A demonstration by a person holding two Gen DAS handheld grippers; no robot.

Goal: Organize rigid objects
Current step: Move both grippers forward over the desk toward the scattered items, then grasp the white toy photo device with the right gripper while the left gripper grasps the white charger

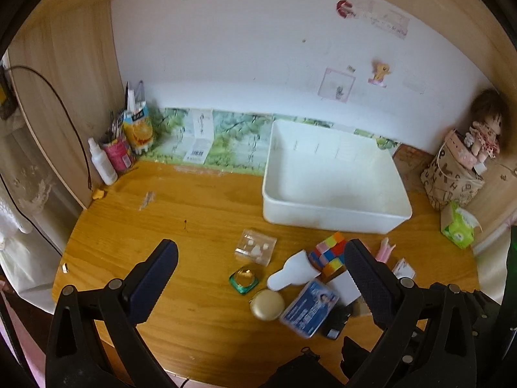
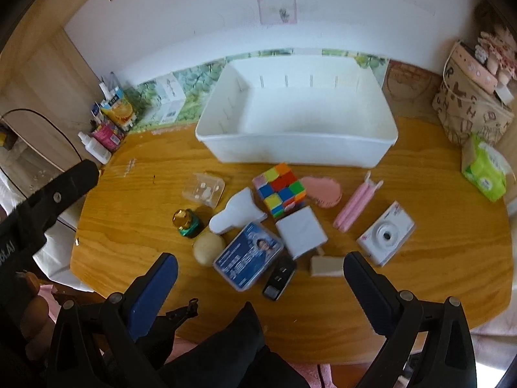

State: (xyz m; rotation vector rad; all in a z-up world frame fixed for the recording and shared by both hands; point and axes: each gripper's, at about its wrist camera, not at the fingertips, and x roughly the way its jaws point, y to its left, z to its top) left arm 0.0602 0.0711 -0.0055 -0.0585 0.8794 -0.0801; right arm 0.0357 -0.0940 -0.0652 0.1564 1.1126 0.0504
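Observation:
An empty white bin (image 2: pixel 297 148) (image 1: pixel 332 216) stands at the back of the wooden table. In front of it lie a colour cube (image 2: pixel 279 194) (image 1: pixel 328 252), a white bottle-shaped piece (image 2: pixel 236 215), a blue card case (image 2: pixel 247 260) (image 1: pixel 308 307), a white box (image 2: pixel 300 231), a pink comb (image 2: pixel 323 190), pink sticks (image 2: pixel 353 207), a white toy camera (image 2: pixel 386 232), a clear box (image 2: pixel 203 189) (image 1: pixel 255 245), a green jar (image 2: pixel 187 223) and a round gold case (image 1: pixel 267 304). My left gripper (image 1: pixel 261 258) and right gripper (image 2: pixel 260 273) are open and empty, above the table's near edge.
Pen cups and a white spray bottle (image 1: pixel 103 161) stand at the back left corner. A patterned bag (image 2: pixel 471 113) with a doll and a green tissue pack (image 2: pixel 484 174) stand at the right. A black remote (image 2: pixel 279 278) and a beige block (image 2: pixel 326 266) lie near the front.

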